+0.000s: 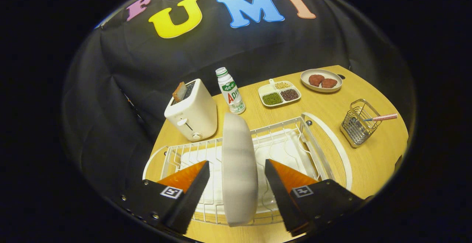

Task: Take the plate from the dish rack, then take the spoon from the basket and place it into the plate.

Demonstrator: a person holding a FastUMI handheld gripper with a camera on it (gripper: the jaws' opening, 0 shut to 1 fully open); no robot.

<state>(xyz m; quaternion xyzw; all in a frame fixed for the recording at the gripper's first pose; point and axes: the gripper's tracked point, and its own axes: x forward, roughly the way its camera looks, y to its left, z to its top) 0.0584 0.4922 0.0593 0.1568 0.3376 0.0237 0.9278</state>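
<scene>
Standing on edge in the dish rack [313,145] at lower centre, the plate [239,169] sits between the wide-open fingers [237,172], untouched; the spoon [381,117] leans in the basket [359,127] at right.

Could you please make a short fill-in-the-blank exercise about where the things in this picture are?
1. The plate stands on edge in the ____, between the fingers of the open gripper.
2. A slice of bread sticks up from the ____.
3. The spoon rests in the wire ____.
4. The bottle stands between the toaster and the divided ____.

Missing words: dish rack; toaster; basket; tray
</scene>
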